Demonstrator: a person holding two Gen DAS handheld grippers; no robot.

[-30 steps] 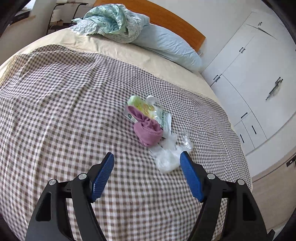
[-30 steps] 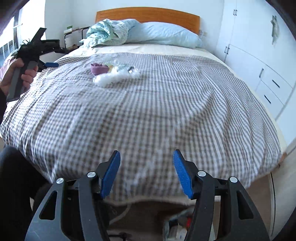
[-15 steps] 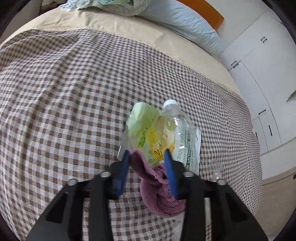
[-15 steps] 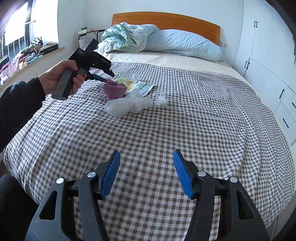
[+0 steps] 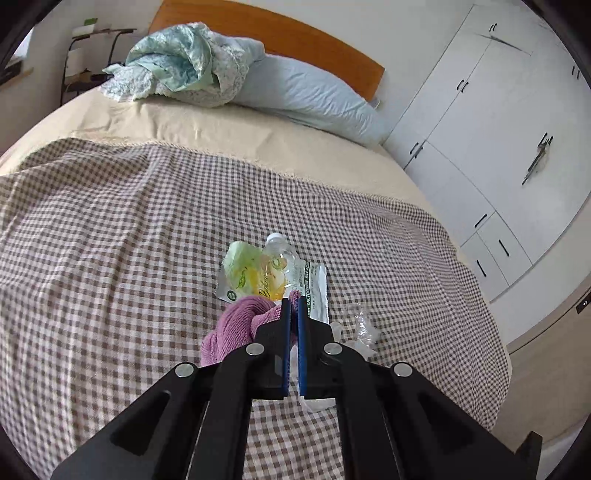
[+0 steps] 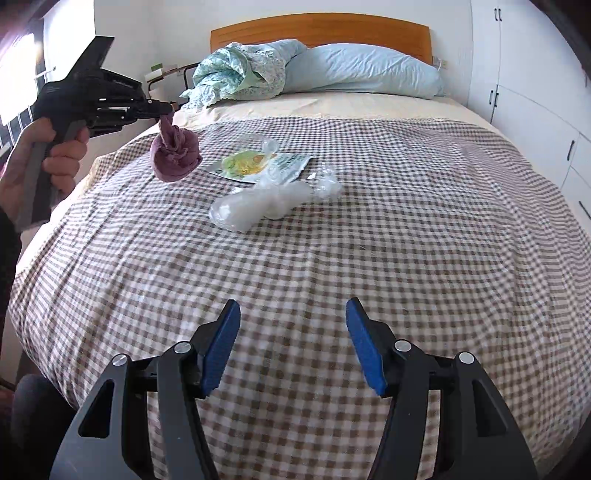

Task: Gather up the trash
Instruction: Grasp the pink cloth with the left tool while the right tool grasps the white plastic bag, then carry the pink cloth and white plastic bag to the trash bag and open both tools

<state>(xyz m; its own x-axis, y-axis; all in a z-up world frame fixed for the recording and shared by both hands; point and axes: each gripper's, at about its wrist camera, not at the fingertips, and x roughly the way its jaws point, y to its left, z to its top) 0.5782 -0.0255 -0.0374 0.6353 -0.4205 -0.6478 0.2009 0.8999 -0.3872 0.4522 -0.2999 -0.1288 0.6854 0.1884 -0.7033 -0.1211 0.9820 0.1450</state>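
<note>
My left gripper (image 5: pixel 291 301) is shut on a bunched purple cloth (image 5: pixel 236 325), which hangs from its tips above the bed; the right wrist view shows the cloth (image 6: pixel 175 157) dangling clear of the checked bedspread (image 6: pixel 406 240). Left lying on the spread are a green and yellow snack pouch (image 6: pixel 251 164), a clear plastic bottle (image 5: pixel 280 251) and crumpled clear plastic bags (image 6: pixel 258 205). My right gripper (image 6: pixel 291 343) stands open over the near part of the bed with nothing between its fingers, well short of the trash.
A blue pillow (image 6: pixel 362 72) and a crumpled light green blanket (image 6: pixel 243 74) lie at the wooden headboard (image 6: pixel 321 31). White wardrobe doors and drawers (image 5: pixel 498 147) line the right side. A small side table (image 5: pixel 92 48) stands at the far left.
The left gripper closed on the purple cloth and lifted it off the pouch. The right gripper moved in over the bed, towards the trash.
</note>
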